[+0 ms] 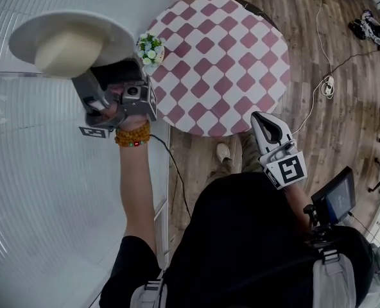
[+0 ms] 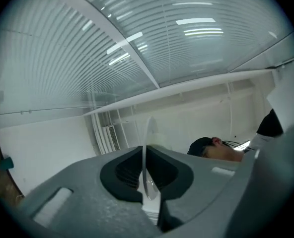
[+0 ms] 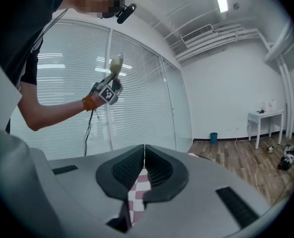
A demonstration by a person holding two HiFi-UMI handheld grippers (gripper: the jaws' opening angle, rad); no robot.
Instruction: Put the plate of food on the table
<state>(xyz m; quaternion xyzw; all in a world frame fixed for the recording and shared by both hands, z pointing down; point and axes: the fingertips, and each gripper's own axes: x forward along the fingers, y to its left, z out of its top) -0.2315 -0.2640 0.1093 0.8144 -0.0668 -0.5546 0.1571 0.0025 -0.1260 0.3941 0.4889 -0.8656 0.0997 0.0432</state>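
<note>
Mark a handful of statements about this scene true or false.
1. The left gripper is clamped on the rim of the plate. True.
2. The plate rests on the round checked table. False: it is held up in the air beside the table.
3. The right gripper holds a spoon. False: its jaws are together with nothing between them.
4. A small bunch of flowers stands near the table's edge. True.
5. The plate is empty. False: a pale mound of food lies on it.
</note>
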